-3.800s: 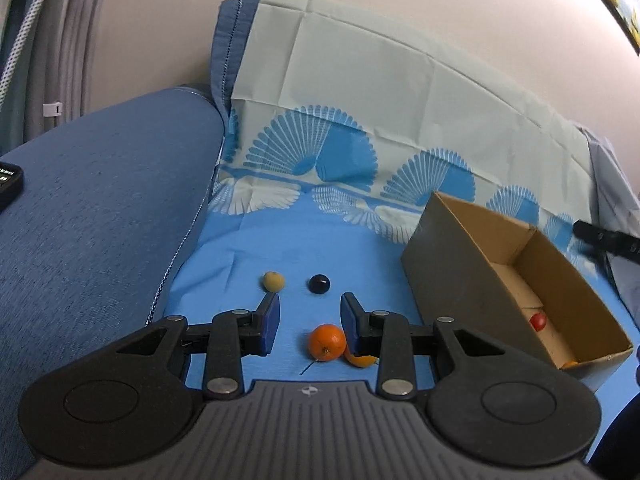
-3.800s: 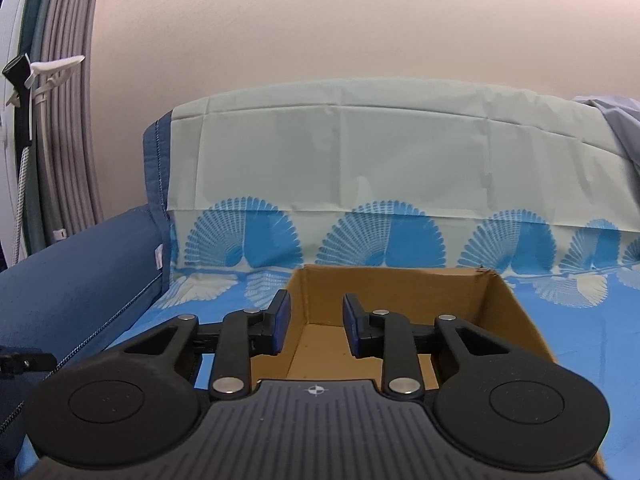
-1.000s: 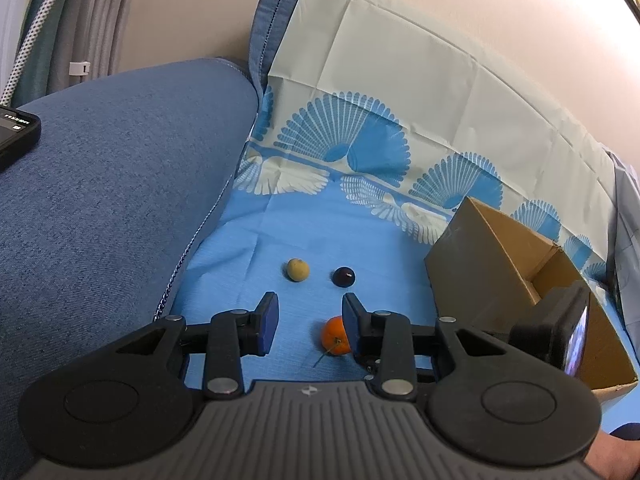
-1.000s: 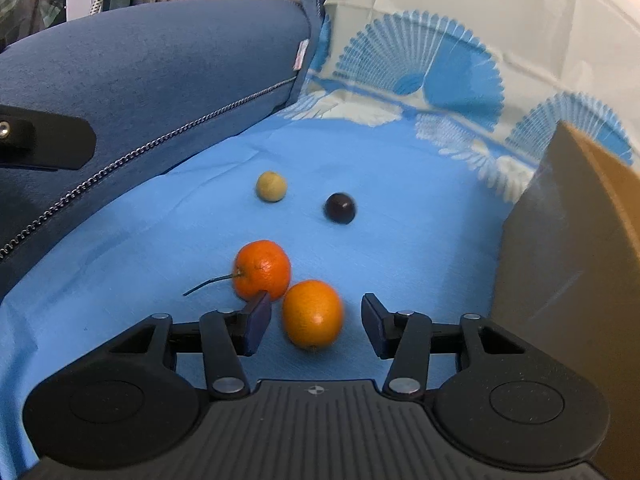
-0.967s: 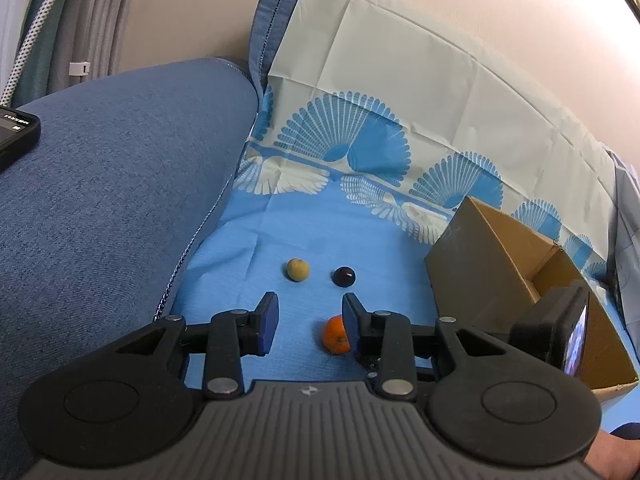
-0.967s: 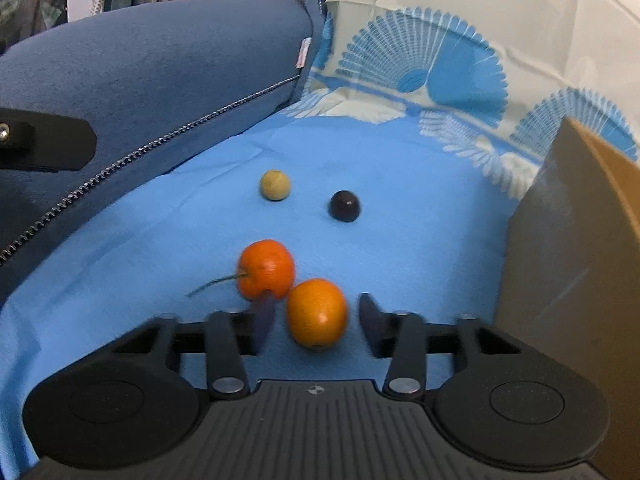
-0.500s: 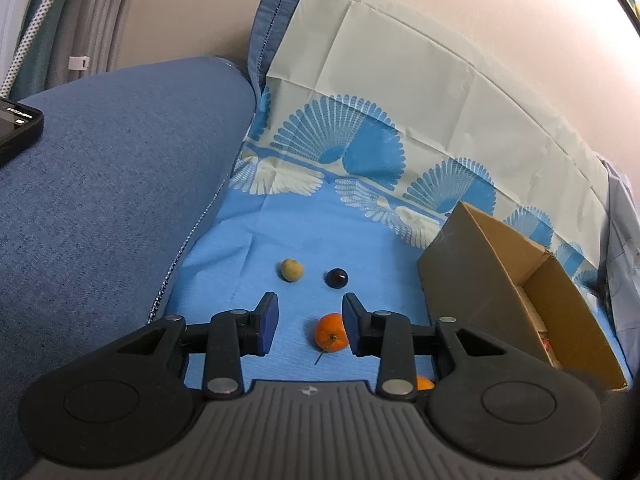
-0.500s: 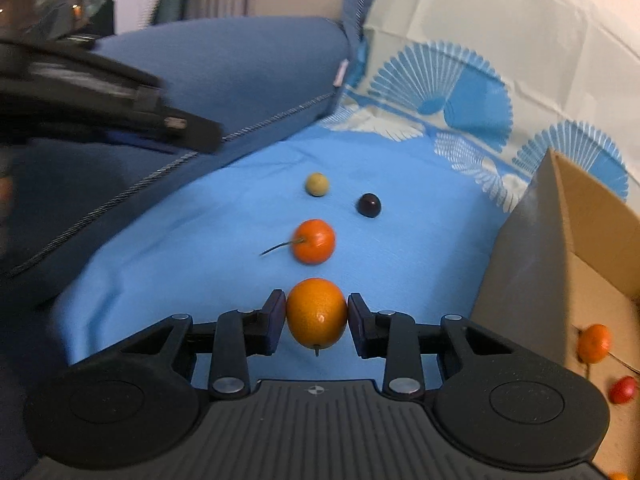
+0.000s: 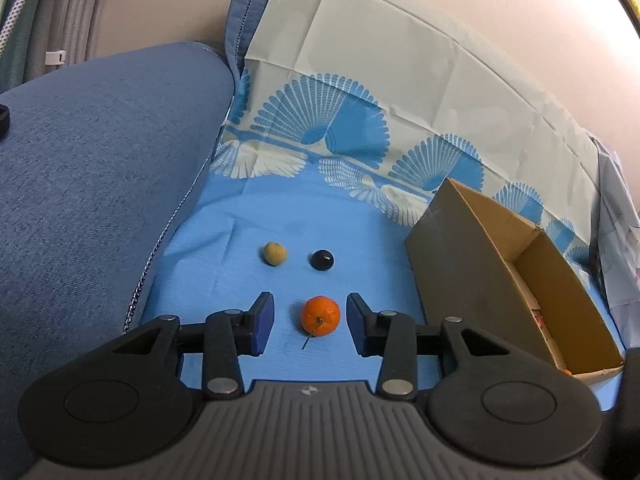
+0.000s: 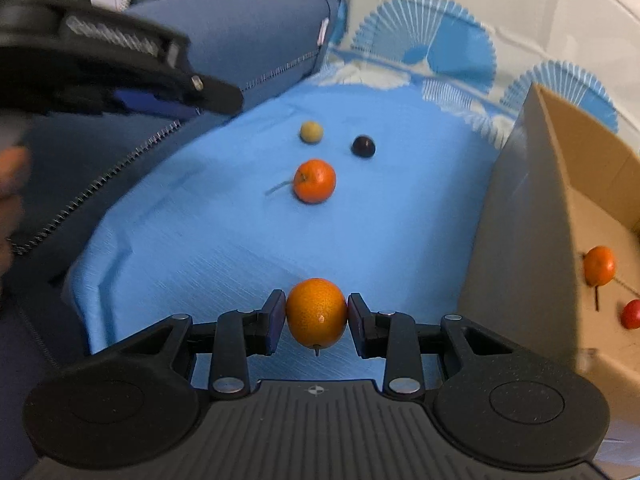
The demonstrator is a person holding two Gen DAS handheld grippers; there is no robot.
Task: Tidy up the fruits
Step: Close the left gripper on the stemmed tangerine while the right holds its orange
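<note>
1. Where the blue cloth [image 9: 224, 248] covers the sofa seat, a cardboard box [image 10: 520, 216] lies open at three o'clock; inside it sit a stemmed orange fruit [image 10: 599, 265] and a red fruit [image 10: 632, 314].
2. The right gripper [image 10: 316, 320], tilted downward, is clamped on an orange [image 10: 316, 312] above the cloth's near edge.
3. The left gripper [image 9: 310, 326] has its jaws apart, having just widened, with a tangerine [image 9: 320, 315] lying loose on the cloth between them, untouched.
4. At twelve o'clock from the tangerine lie a yellow fruit [image 9: 275, 253] and a dark fruit [image 9: 322, 259], side by side.
</note>
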